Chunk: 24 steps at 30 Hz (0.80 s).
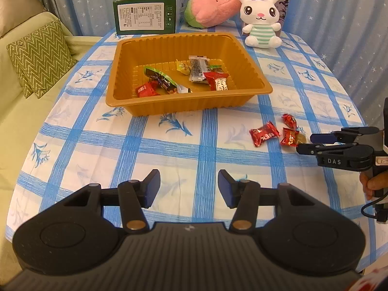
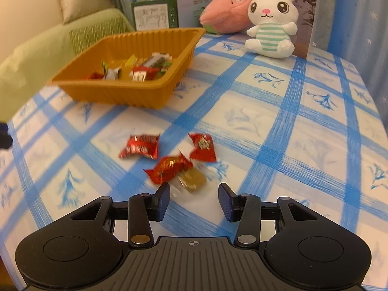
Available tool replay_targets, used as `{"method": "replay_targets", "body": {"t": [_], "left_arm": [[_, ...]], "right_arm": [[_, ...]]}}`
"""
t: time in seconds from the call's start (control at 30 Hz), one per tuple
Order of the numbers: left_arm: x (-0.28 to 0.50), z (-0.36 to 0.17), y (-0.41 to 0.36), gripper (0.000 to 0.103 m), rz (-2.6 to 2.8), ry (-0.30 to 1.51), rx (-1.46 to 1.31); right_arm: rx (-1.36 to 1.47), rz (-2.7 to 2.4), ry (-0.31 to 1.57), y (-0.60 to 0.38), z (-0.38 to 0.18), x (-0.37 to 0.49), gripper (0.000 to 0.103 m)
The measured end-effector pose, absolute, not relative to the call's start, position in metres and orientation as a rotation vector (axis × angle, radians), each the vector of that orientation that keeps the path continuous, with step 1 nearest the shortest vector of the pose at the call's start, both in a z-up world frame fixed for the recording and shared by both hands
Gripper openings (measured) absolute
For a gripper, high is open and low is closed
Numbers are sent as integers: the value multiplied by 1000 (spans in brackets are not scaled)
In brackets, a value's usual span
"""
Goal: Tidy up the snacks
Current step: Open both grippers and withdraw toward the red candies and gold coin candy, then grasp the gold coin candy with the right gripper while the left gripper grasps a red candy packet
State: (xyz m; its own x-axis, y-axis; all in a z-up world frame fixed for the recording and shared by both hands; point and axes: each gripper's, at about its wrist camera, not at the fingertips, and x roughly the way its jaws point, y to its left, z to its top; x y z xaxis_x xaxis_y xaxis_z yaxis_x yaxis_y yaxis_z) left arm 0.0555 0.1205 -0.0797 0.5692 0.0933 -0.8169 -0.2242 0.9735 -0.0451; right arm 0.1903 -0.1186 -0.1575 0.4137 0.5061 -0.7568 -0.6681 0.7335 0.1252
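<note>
An orange plastic tray [image 1: 184,101] [image 2: 126,94] holds several wrapped snacks [image 1: 194,75] [image 2: 143,69]. Three red-wrapped candies [image 1: 264,133] [image 2: 140,146] and a gold-wrapped candy [image 2: 192,178] lie on the blue checked tablecloth to the tray's right. My right gripper [image 2: 194,201] [image 1: 305,143] is open and empty, its fingertips just short of the gold candy and the nearest red candy [image 2: 169,167]. My left gripper [image 1: 189,188] is open and empty above the table's front, well short of the tray.
A green box [image 1: 145,15], a pink plush [image 1: 211,7], a white rabbit plush [image 1: 262,21] [image 2: 271,21] and a grey box [image 2: 308,21] stand along the table's far edge. A green sofa with a zigzag cushion [image 1: 38,58] is to the left.
</note>
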Motion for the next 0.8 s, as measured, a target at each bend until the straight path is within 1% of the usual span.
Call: {"method": "replay_targets", "body": {"t": [0.2, 0.23, 0.3, 0.47, 0.5, 0.63, 0.8], "left_arm": [[63, -82, 125, 49, 189, 960, -147], [64, -83, 126, 49, 188, 961, -147], [67, -84, 126, 49, 184, 964, -145], [74, -87, 126, 49, 167, 972, -135], [76, -88, 126, 49, 160, 973, -132], [83, -91, 121, 49, 121, 971, -111], [96, -98, 108, 49, 33, 966, -61]], "right_arm": [[-211, 703, 872, -101, -159, 195, 45], [-221, 694, 867, -99, -160, 194, 42], [-238, 674, 858, -97, -161, 192, 38], [-255, 649, 838, -96, -163, 189, 29], [-257, 646, 836, -96, -163, 189, 24], [-261, 647, 838, -98, -163, 189, 21], [-215, 627, 859, -108, -158, 190, 21]]}}
